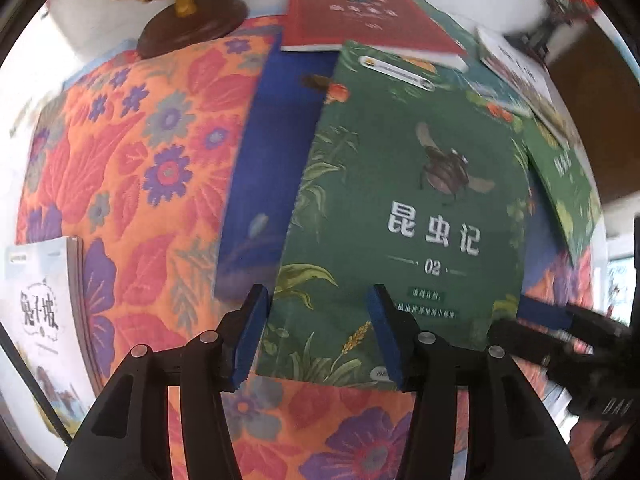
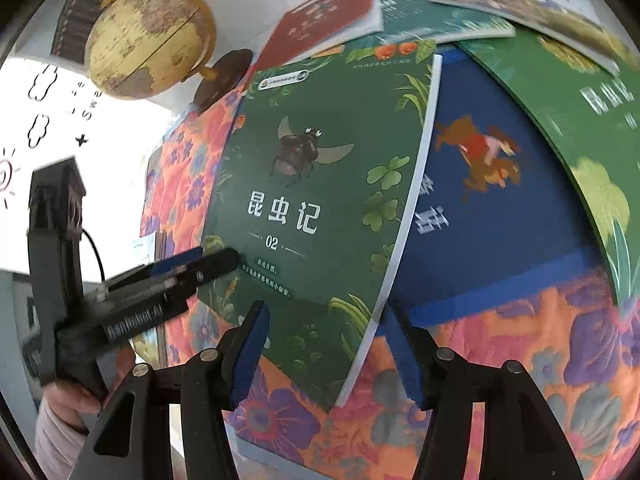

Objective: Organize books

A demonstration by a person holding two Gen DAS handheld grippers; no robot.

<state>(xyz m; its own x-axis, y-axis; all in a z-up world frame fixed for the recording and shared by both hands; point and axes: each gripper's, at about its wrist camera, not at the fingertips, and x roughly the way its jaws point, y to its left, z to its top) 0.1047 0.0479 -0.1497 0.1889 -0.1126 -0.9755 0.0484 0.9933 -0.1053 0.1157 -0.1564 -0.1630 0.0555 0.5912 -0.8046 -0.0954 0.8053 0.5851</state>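
A green book with a beetle on its cover (image 1: 420,200) (image 2: 320,200) lies flat on top of a blue book (image 1: 280,140) (image 2: 500,220). My left gripper (image 1: 318,332) points down over its near left corner, jaws open, pads not pressing. My right gripper (image 2: 328,352) hangs over its near right corner, also open, with the book's white page edge between the fingers. Each gripper shows in the other's view: the right gripper (image 1: 532,312) at the book's right edge, the left gripper (image 2: 216,260) at its left edge.
A red book (image 1: 360,12), a second green book (image 1: 568,192), a teal book (image 2: 420,12) and a white book (image 2: 540,0) overlap behind. Another white book (image 1: 40,312) lies at the left. A globe (image 2: 148,40) stands at the back of the floral cloth (image 1: 140,160). A hand (image 2: 68,412) holds the left gripper.
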